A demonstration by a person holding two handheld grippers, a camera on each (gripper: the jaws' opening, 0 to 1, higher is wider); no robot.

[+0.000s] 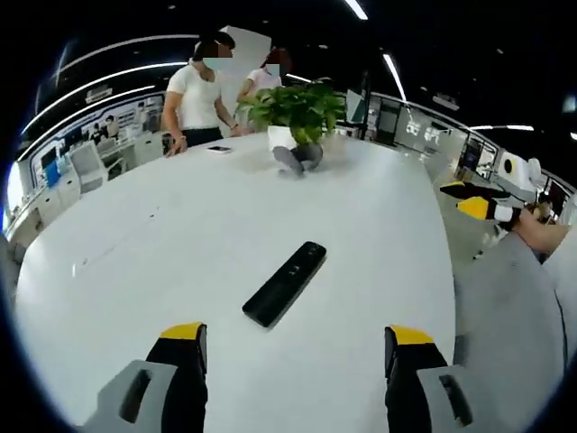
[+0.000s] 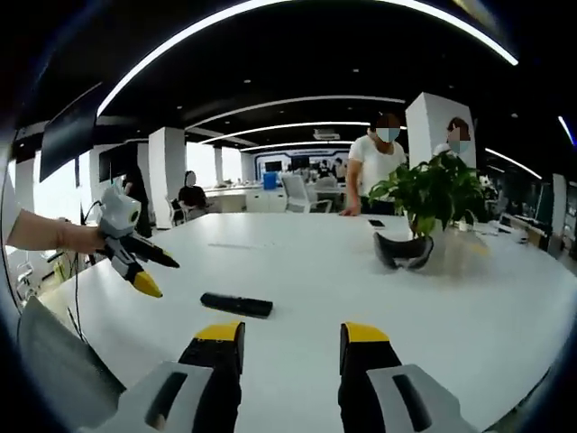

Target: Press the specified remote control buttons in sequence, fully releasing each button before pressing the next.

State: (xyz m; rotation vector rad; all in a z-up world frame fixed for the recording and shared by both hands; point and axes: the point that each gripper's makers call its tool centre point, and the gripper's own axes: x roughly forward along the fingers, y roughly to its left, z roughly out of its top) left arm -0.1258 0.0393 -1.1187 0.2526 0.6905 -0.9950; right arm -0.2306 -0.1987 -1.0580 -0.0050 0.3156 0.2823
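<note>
On the smooth white surface [image 1: 180, 225] lies a slim black remote [image 1: 285, 282]; left hand-held gripper [image 1: 296, 347] and right hand-held gripper [image 2: 293, 347] hover with jaws apart, holding nothing.

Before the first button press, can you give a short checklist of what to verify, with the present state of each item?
1. Remote control visible on the white table: ok, seen in both views.
2. Remote free of both grippers: ok, nothing touches it.
3. Left gripper open, jaws wide apart: ok.
4. Right gripper open: ok.
5. Buttons face up and readable: cannot tell, too small.
6. Potted plant and dark object beside it clear of the remote: ok, far across the table.
</note>
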